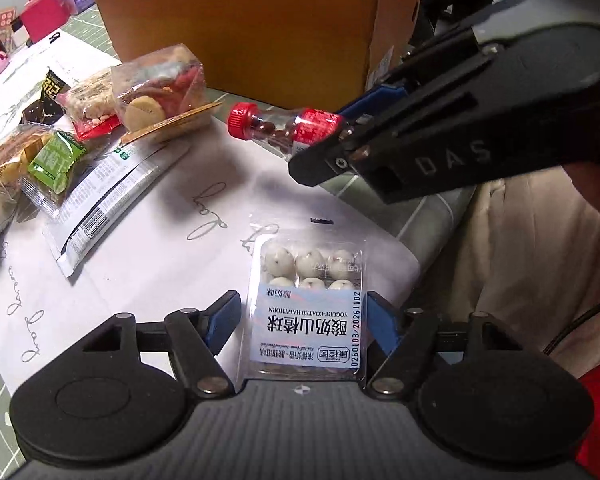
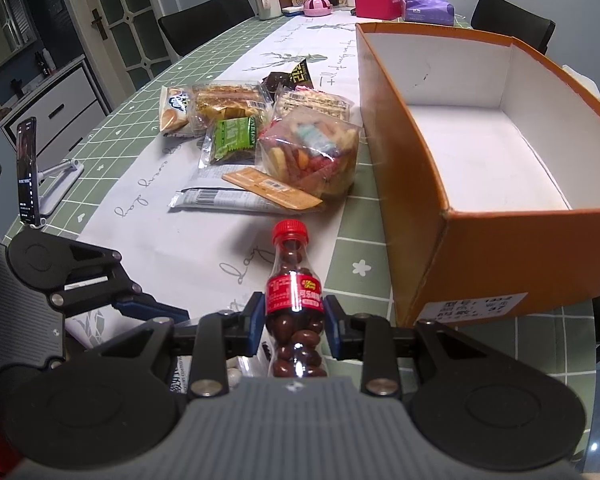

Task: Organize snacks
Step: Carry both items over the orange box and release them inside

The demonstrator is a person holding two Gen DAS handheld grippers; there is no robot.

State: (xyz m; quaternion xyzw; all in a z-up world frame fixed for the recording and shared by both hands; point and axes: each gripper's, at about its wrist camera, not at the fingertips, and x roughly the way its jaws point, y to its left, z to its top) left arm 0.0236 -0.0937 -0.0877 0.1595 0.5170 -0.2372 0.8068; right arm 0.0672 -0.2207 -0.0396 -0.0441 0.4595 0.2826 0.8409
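Meanwhile, right gripper (image 2: 295, 322) pinches the candy bottle (image 2: 294, 304); left gripper (image 1: 302, 318), jaws spread, straddles the hawthorn pack (image 1: 306, 304).

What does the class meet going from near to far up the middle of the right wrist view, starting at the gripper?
Right gripper → small clear red-capped bottle of chocolate beans → flat orange card tag → clear bag of mixed colourful biscuits → black-and-yellow snack packet → pink round gadget.

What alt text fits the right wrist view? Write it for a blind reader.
The right gripper clamps a small red-capped bottle of chocolate candies above the table. An empty orange box stands to its right, and a pile of snack packs lies ahead.
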